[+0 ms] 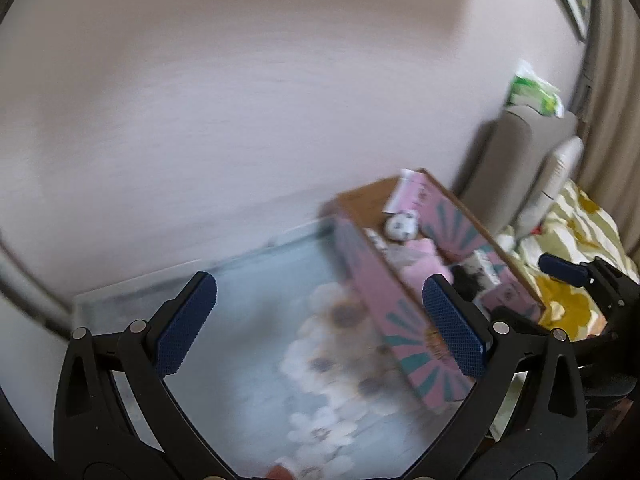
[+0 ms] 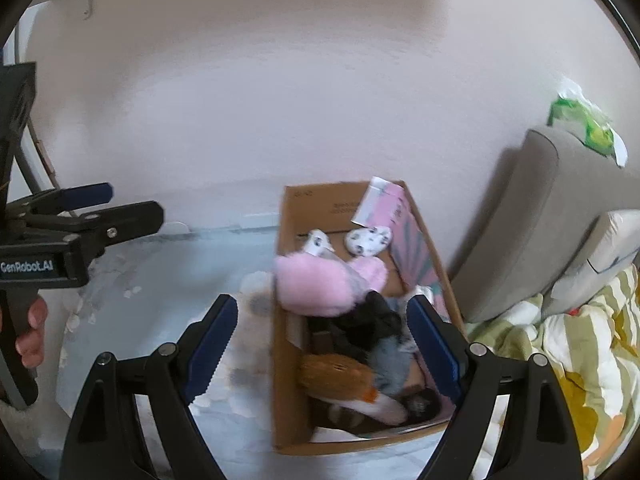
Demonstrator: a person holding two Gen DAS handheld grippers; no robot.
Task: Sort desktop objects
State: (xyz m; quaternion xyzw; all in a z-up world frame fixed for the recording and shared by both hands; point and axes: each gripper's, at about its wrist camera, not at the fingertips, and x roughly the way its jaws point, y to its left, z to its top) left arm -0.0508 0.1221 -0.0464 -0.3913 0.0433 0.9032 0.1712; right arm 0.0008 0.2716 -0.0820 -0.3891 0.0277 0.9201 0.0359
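Observation:
A cardboard box (image 2: pixel 286 360) with pink and teal printed flaps (image 1: pixel 400 320) stands on the floral table cover. It holds a fluffy pink item (image 2: pixel 316 284), dark and grey cloth pieces (image 2: pixel 384 360), an orange-brown furry item (image 2: pixel 340 372) and a white patterned disc (image 2: pixel 368 240). My right gripper (image 2: pixel 324 344) hovers open above the box, gripping nothing. My left gripper (image 1: pixel 320 320) stands wide open over the cover to the left of the box, empty. In the right wrist view the left gripper (image 2: pixel 124 204) shows from the side, with a hand (image 2: pixel 32 332) on its handle.
The table cover (image 1: pixel 248 360) has pale flowers, and the table backs onto a plain wall. A grey cushioned headboard (image 2: pixel 540 220) with a green packet (image 2: pixel 588 128) on top rises right of the box. Yellow and green bedding (image 2: pixel 568 380) lies below it.

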